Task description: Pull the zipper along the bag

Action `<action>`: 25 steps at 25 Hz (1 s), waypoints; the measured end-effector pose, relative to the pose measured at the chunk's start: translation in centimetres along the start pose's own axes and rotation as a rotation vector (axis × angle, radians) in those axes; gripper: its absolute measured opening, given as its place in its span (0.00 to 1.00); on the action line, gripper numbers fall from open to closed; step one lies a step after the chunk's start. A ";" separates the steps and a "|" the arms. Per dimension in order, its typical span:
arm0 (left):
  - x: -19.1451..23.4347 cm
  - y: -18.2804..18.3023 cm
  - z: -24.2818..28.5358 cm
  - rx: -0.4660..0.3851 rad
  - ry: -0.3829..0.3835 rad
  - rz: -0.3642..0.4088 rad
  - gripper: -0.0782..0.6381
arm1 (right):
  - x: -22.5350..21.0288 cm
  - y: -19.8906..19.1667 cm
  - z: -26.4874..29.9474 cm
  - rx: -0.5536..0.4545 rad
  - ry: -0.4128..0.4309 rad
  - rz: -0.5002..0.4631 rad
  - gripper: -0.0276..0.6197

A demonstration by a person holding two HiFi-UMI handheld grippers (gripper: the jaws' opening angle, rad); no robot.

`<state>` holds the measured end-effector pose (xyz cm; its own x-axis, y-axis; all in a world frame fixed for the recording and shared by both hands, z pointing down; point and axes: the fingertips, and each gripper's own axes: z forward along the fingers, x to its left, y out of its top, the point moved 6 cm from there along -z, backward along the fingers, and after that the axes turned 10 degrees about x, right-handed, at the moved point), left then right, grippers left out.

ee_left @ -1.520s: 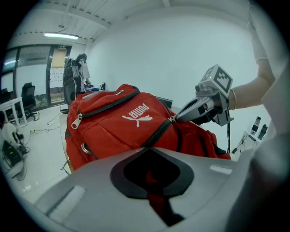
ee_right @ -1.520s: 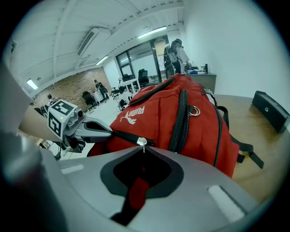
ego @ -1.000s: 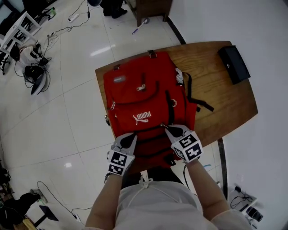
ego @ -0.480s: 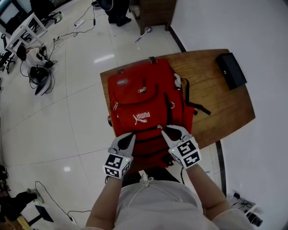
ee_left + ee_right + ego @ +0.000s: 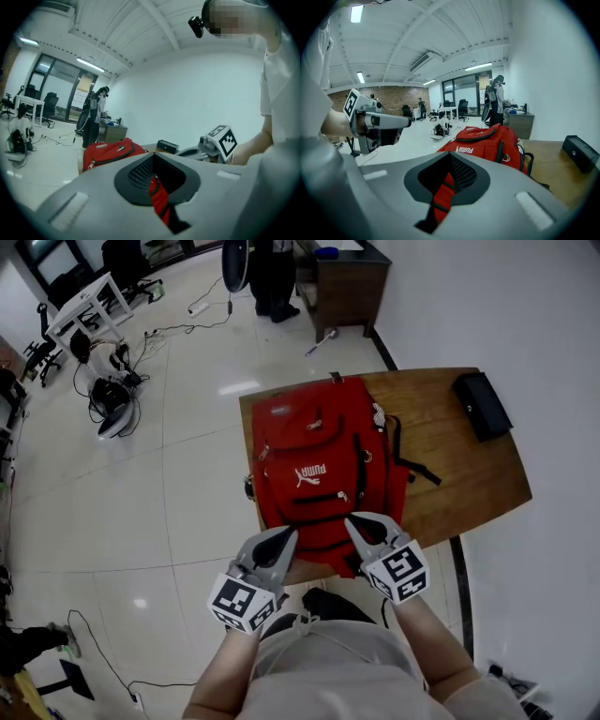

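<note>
A red backpack [image 5: 314, 465] lies flat on the wooden table [image 5: 469, 474], its black zip lines running across the front pockets. My left gripper [image 5: 284, 540] hovers at the bag's near left corner, jaws shut and holding nothing. The right gripper [image 5: 356, 524] hangs over the bag's near edge, also shut and empty. In the left gripper view the backpack [image 5: 110, 152] shows beyond the closed jaws, with the right gripper [image 5: 187, 152] alongside. In the right gripper view the backpack [image 5: 487, 140] lies ahead and the left gripper [image 5: 405, 123] is at the left.
A black box [image 5: 483, 406] rests on the table's far right corner. The table's near edge runs just under both grippers. A person [image 5: 272, 273] stands beside a dark cabinet [image 5: 342, 282] beyond the table. Cables and chairs [image 5: 108, 395] litter the floor at the left.
Both grippers have drawn back from the bag's front pocket zip toward my body and now hang at the bag's near edge. The backpack has not visibly moved.
</note>
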<state>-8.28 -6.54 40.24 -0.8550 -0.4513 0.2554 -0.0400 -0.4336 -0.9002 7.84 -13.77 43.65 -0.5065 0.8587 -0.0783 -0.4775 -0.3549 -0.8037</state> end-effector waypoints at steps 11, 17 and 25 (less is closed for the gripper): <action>-8.5 -5.1 -12.5 -0.098 -0.006 -0.037 0.12 | 12.5 -3.9 -7.3 -0.061 0.008 -0.012 0.05; -13.6 -7.5 -18.8 -0.145 0.008 0.021 0.12 | 19.9 -4.9 -12.3 -0.162 0.002 -0.102 0.05; -19.7 -8.5 -23.6 -0.203 0.002 0.152 0.12 | 26.0 -7.1 -18.4 -0.263 0.013 -0.177 0.05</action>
<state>-3.27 24.46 34.49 -0.8603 -0.4975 0.1111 -0.0135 -0.1955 -0.9806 11.26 17.90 36.47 -0.4222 0.9038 0.0703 -0.3545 -0.0932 -0.9304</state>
